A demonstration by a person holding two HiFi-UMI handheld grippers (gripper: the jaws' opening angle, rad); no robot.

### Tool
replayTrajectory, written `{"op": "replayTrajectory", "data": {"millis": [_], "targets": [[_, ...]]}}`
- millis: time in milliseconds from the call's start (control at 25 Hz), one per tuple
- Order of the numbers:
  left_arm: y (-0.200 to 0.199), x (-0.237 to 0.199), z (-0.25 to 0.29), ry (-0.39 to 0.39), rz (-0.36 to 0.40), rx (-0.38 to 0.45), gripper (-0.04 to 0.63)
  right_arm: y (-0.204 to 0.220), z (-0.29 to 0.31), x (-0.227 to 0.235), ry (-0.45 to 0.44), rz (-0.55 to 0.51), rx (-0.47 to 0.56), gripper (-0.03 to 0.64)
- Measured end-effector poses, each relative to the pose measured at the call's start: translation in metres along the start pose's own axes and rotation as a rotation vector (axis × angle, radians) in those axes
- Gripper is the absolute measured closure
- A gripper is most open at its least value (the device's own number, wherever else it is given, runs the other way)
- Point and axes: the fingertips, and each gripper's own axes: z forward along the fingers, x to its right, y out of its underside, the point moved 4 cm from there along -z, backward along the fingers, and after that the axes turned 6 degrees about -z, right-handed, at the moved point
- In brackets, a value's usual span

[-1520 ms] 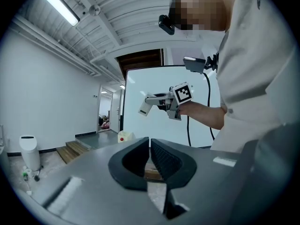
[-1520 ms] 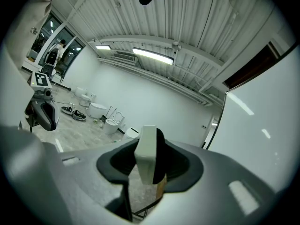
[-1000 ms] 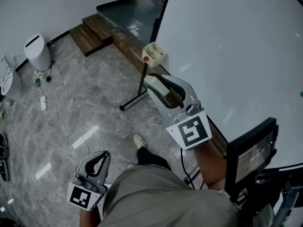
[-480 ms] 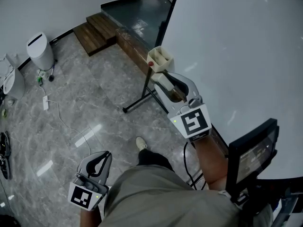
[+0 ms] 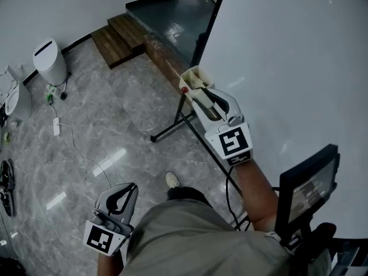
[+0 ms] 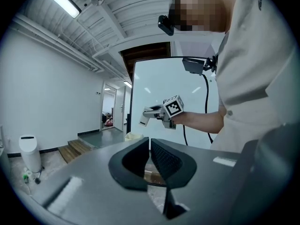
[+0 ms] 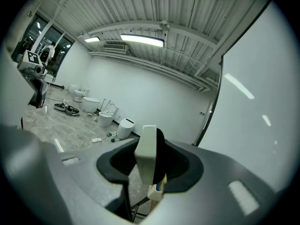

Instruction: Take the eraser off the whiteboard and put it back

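The right gripper [image 7: 150,150] is seen closed on the eraser [image 7: 146,159] — a pale block with a dark felt face, held on edge between the two jaws, its top end standing up past the jaw tips. In the head view the right gripper [image 5: 199,95] is held out level in front of the person, and the eraser [image 5: 202,100] is clamped in it, off the whiteboard [image 5: 287,56] and just beside the board's lower left corner. A small cream holder [image 5: 192,78] is fixed at that corner, just beyond the eraser's far end; whether the two touch cannot be told. In the right gripper view the holder [image 7: 156,192] shows just below the jaws, and the whiteboard [image 7: 262,102] fills the right side.

The left gripper [image 6: 149,159] is held low at the person's side with its jaws together and nothing between them; in the head view the left gripper [image 5: 118,198] is well apart from the board, over the grey marbled floor [image 5: 103,119]. From the left gripper view the right gripper [image 6: 159,113] is seen raised in front of the whiteboard [image 6: 154,90] — the eraser itself is too small there to make out.
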Motion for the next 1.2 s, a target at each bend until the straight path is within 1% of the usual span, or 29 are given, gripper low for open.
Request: {"op": "replayTrajectory", "data": {"millis": [120, 280, 440, 560, 640, 960, 1200], "targets": [[-0.009, -0.005, 0.014, 0.001, 0.0, 0.001, 0.586, 0.014, 0.016, 0.013, -0.003, -0.008, -0.014, 0.463], [-0.019, -0.014, 0.042, -0.006, -0.003, -0.025, 0.586, 0.041, 0.043, 0.035, -0.022, 0.015, -0.044, 0.463], [-0.042, -0.038, 0.082, -0.017, -0.016, -0.052, 0.586, 0.064, 0.087, 0.067, -0.054, 0.048, -0.084, 0.463], [-0.044, -0.052, 0.117, -0.023, -0.022, -0.068, 0.586, 0.096, 0.117, 0.083, -0.072, 0.067, -0.098, 0.463], [-0.043, -0.056, 0.13, -0.023, -0.023, -0.075, 0.586, 0.111, 0.128, 0.085, -0.079, 0.074, -0.104, 0.463], [-0.052, -0.056, 0.122, -0.024, -0.028, -0.094, 0.586, 0.124, 0.136, 0.071, -0.08, 0.084, -0.136, 0.463], [-0.061, -0.055, 0.116, -0.02, -0.026, -0.111, 0.586, 0.132, 0.136, 0.056, -0.097, 0.105, -0.152, 0.463]]}}
